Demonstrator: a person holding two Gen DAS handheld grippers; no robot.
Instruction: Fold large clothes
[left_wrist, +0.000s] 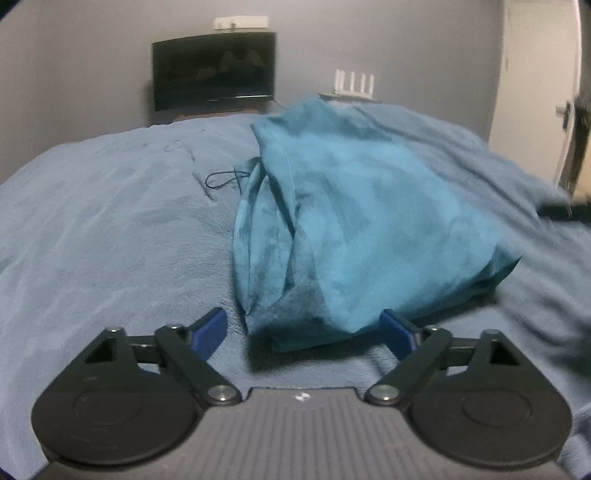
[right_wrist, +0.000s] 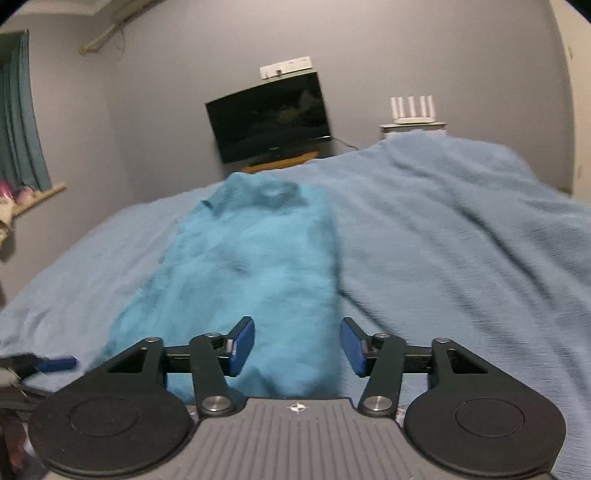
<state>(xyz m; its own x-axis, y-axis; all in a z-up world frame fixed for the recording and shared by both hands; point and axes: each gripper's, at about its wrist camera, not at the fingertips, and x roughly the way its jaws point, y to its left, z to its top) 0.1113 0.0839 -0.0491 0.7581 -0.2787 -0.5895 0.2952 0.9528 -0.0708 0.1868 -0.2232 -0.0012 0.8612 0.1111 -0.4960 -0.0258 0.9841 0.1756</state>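
Observation:
A teal garment (left_wrist: 354, 229) lies folded lengthwise on the light blue bed cover (left_wrist: 110, 221). Its near end sits between the blue pads of my left gripper (left_wrist: 301, 328), which is open and holds nothing. A thin dark cord (left_wrist: 221, 181) lies by its left edge. In the right wrist view the same garment (right_wrist: 251, 273) runs away from me, collar end far. My right gripper (right_wrist: 297, 345) is open over the garment's near end, empty. The left gripper's blue fingertip (right_wrist: 55, 363) shows at the left edge.
A dark TV (left_wrist: 214, 70) stands on a wooden stand past the bed's far end, also in the right wrist view (right_wrist: 267, 116). A white router (right_wrist: 412, 109) sits to its right. A teal curtain (right_wrist: 20, 110) and window sill are on the left wall.

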